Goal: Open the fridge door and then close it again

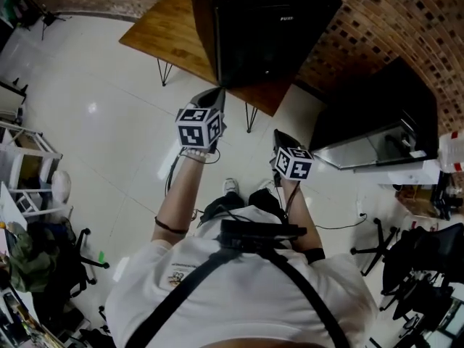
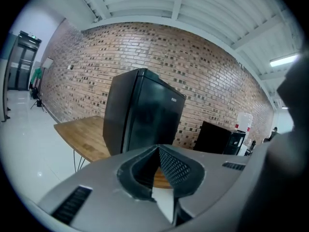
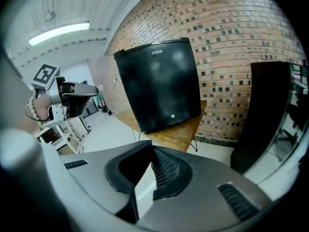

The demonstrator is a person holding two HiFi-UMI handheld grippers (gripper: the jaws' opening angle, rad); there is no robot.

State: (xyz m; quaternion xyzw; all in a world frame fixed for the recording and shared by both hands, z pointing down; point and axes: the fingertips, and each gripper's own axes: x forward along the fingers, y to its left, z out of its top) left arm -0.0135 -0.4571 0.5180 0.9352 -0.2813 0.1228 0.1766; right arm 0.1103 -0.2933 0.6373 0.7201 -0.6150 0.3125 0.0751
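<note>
I am standing short of the fridge (image 3: 159, 83), which is sitting on the wooden counter (image 1: 156, 38) ahead of me, its door seemingly shut. I am holding my left tongs (image 2: 158, 151) and right tongs (image 3: 150, 153) clenched on nothing, both well apart from it. I am judging the opening step as not yet begun. The next move is calling for a reach to the door's free edge, though I cannot make out a handle from here.

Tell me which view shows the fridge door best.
The right gripper view: the fridge door faces it whole and shut. The left gripper view catches it obliquely, its foot hidden; the head view sees it foreshortened from above.
</note>
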